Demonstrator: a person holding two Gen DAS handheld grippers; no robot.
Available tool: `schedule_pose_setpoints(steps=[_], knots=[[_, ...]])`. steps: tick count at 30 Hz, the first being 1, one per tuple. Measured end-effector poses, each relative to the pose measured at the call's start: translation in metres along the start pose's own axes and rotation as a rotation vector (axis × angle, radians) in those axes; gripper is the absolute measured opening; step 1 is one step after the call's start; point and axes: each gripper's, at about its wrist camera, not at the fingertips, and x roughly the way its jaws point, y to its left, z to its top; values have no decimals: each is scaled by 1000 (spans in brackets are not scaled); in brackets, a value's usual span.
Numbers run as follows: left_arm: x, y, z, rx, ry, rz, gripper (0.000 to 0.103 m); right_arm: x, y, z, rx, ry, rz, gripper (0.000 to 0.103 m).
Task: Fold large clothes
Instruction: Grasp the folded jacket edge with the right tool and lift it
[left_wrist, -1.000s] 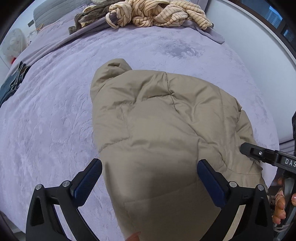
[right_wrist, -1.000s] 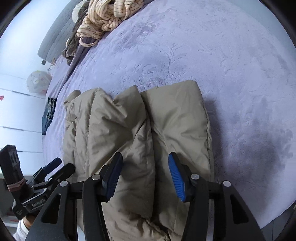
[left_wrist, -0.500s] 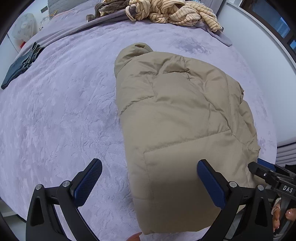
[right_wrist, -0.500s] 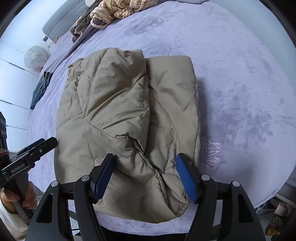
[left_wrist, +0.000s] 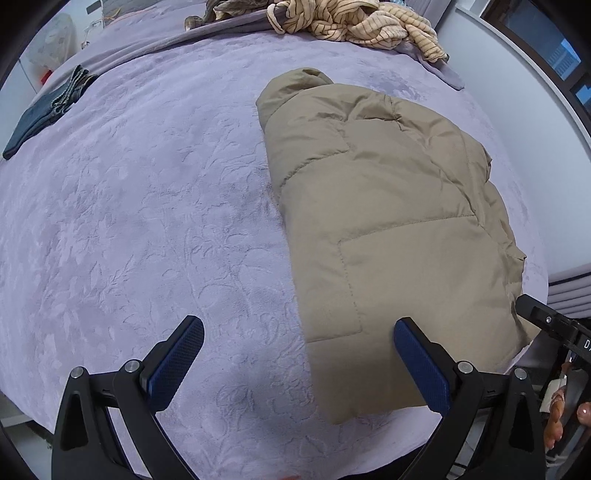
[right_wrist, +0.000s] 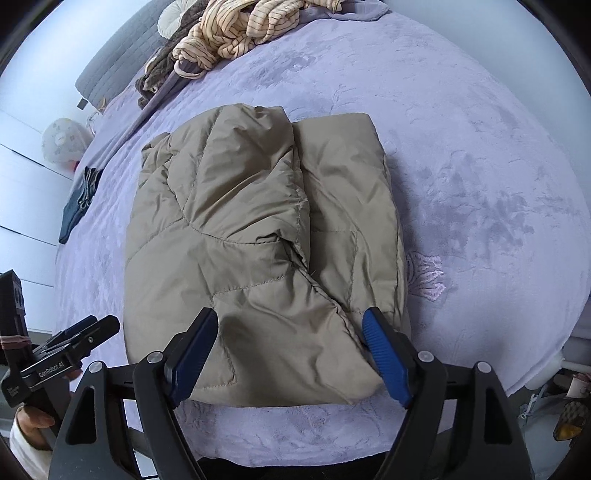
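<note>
On the lilac plush bedspread with an embossed leaf pattern (left_wrist: 155, 206), the tan quilted puffer jacket (left_wrist: 384, 221) lies folded into a thick rectangular bundle near the bed's front edge. My right-wrist view shows one padded layer lapped over the other down the jacket's middle (right_wrist: 258, 236), hem end toward me.

My left gripper (left_wrist: 297, 363): jaws wide apart, holding nothing, hovering over bare bedspread with the right pad above the jacket's near-left corner. Whether it touches the fabric I can't tell.

My right gripper (right_wrist: 290, 352): jaws apart, nothing clamped, straddling the near hem of the jacket. Contact unclear there too.

Readable text: "GenRobot.AI" on the left gripper's body seen from the right-wrist view (right_wrist: 55, 363). On the right gripper's body at the edge of the left-wrist view (left_wrist: 554, 326) only a "D" is legible; the rest is cut off.

Far end of the bed: a crumpled cream knit with dark stripes (left_wrist: 351, 22) heaped on a grey-purple cloth. Left side: folded dark blue jeans (left_wrist: 44, 110). Beyond the bed's left edge: a round white patterned object (right_wrist: 64, 138), can't identify.
</note>
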Motion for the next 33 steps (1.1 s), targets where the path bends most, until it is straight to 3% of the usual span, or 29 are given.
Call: schedule_pose_setpoints(steps=[4, 5, 12, 24, 33], knots=[[0, 15, -6, -15, 14, -37, 103, -7, 2, -3, 28, -37, 22, 96], [0, 17, -6, -23, 16, -48, 103, -9, 2, -3, 33, -47, 30, 103], [6, 13, 7, -59, 19, -67, 103, -10, -5, 16, 45, -17, 40, 103], [16, -20, 52, -149, 10, -23, 103, 28, -34, 92, -10, 118, 88, 103], [35, -35, 58, -185, 43, -7, 103, 74, -85, 114, 151, 230, 210, 103]])
